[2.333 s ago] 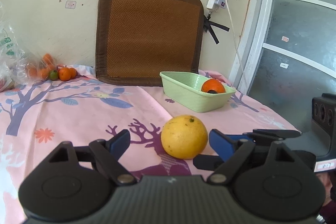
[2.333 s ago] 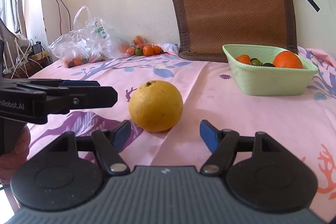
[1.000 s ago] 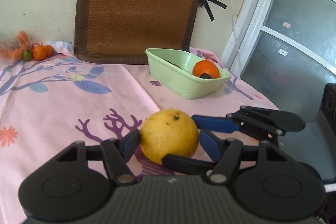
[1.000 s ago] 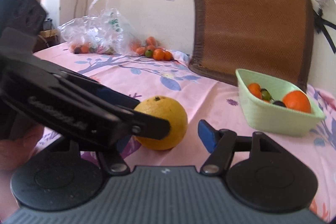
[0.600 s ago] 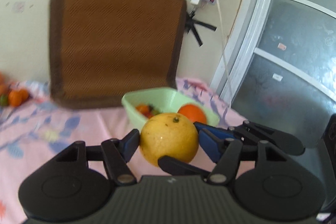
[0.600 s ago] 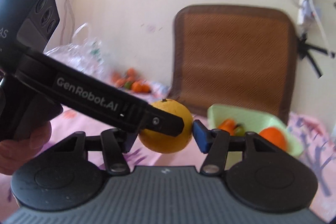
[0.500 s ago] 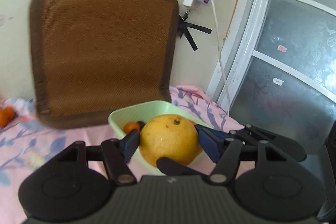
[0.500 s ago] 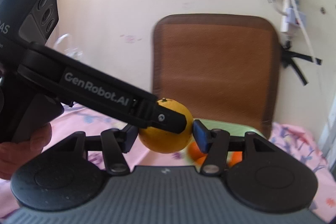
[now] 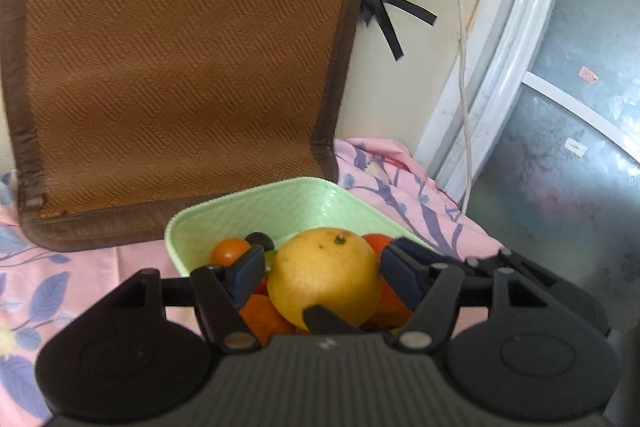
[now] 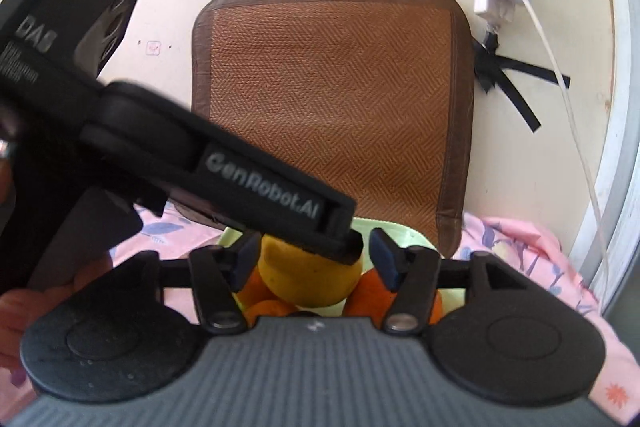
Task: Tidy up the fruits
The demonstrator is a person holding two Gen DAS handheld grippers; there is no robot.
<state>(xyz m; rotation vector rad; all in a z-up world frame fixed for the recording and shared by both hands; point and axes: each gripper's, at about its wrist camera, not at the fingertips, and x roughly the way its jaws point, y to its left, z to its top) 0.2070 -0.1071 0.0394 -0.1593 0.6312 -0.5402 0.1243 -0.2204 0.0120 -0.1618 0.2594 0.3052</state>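
the big yellow citrus [image 9: 324, 277] was round and a bit dimpled, small dark stem nub on top with a few brown flecks, and it sat over the pale green bowl [image 9: 288, 203] on top of the small oranges [image 9: 264, 317] and tomatoes in there. the left gripper [image 9: 323, 273] had its blue pads on either side of it and was opening up, with a gap showing on the left pad side. the right gripper [image 10: 312, 261] was opening too, fruit between its fingers, but the other tool's black arm blocked the view, so contact was hard to call. brown woven mat [image 9: 180, 59] leaned on the wall behind, pink floral cloth [image 9: 40, 287] underneath.
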